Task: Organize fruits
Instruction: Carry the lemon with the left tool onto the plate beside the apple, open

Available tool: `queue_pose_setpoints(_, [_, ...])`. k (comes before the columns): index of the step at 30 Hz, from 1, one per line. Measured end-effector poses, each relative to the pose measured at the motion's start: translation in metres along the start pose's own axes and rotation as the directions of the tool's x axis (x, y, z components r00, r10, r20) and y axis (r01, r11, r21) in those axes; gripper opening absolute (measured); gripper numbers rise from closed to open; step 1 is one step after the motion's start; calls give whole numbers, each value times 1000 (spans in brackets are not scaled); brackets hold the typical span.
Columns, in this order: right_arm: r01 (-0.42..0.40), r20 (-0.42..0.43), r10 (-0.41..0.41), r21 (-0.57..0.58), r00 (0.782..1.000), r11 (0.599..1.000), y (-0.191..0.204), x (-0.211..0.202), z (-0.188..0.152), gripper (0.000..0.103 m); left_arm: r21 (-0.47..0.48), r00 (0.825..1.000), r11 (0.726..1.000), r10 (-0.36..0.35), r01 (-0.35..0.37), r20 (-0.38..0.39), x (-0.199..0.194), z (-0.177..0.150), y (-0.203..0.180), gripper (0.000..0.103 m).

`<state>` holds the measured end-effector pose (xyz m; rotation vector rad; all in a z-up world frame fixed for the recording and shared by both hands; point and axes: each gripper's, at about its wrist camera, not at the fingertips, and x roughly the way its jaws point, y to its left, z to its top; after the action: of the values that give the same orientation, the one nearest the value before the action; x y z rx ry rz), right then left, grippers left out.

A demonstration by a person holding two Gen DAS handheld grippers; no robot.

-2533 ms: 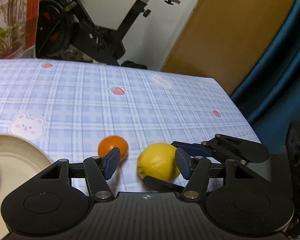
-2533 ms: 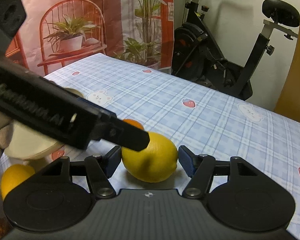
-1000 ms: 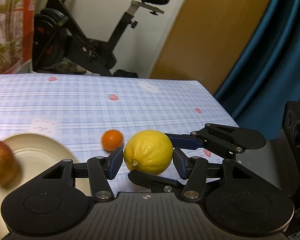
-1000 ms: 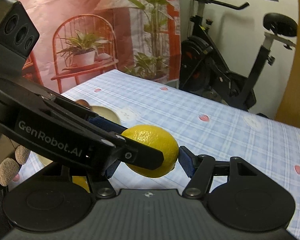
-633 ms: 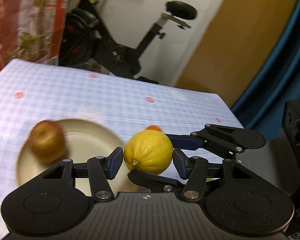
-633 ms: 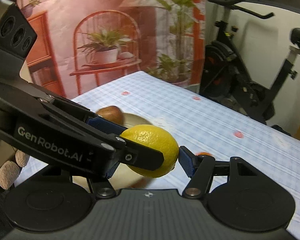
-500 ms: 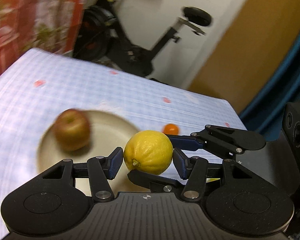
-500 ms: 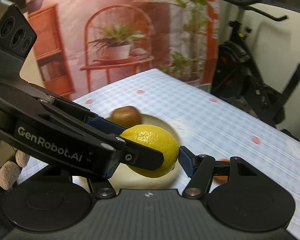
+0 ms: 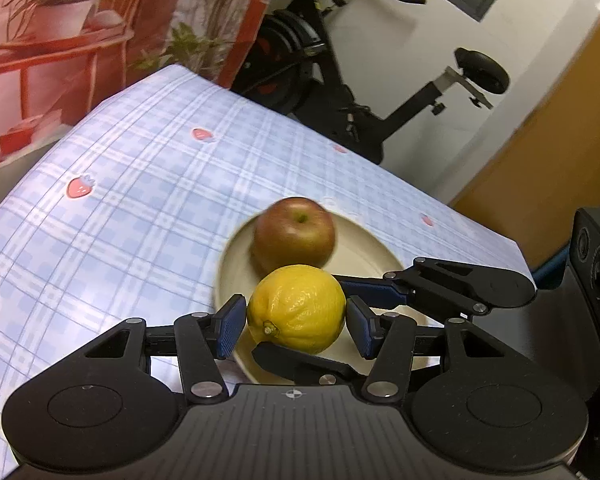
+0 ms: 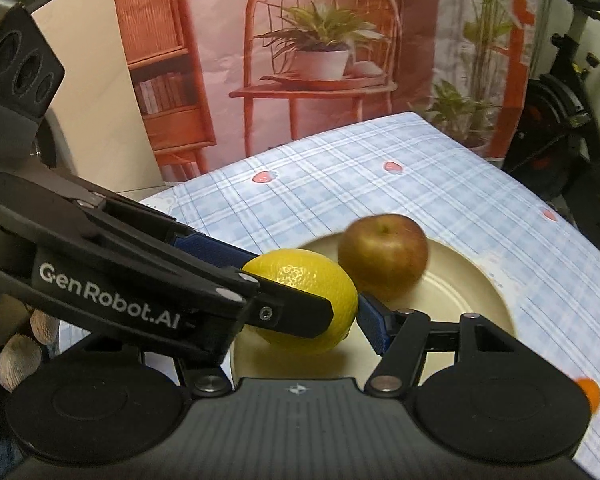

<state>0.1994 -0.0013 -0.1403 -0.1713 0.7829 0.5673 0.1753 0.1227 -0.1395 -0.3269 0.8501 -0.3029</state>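
While both tools, left tool [image 9: 296, 320] and right tool [image 10: 320, 312], clamp the lemon [image 9: 296, 308] half-open over the plate [image 9: 364, 248], lower it gently beside the apple [image 9: 294, 234], then release.

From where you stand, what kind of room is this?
Probably a room in someone's home: an exercise bike stands behind a table with a checked tablecloth, and a printed backdrop of a chair and plants hangs beside it.

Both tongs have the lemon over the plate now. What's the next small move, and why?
Probably lower it a little further, then open. The lemon, gripped by the left tongs and right tongs, hangs above bare plate just in front of the apple.
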Motion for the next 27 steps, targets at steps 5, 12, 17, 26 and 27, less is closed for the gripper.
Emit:
queue_pose_setpoints(5, [7,-18,-6,2,1000,1000,1,17,2,65,1,1000,1000,20,-20,-3,1,-5,7,58])
queue_pose_setpoints(12, [15,-20,-15,22,1000,1000,-1,25,1,65,11,999,999,41,-41,11,3,-6,10,57])
queue_pose_setpoints(17, [17,-9,-17,40,1000,999,-2,26,1,65,15,999,999,48,-49,20,3,-7,10,57])
queue_pose_setpoints(26, [30,-14,-30,37,999,999,-3,24,1,65,4,997,998,61,-61,49,-5,-5,6,58])
queue_pose_setpoints(27, [30,-14,-30,35,999,999,-3,22,2,65,0,997,998,60,-60,55,-7,-4,5,58])
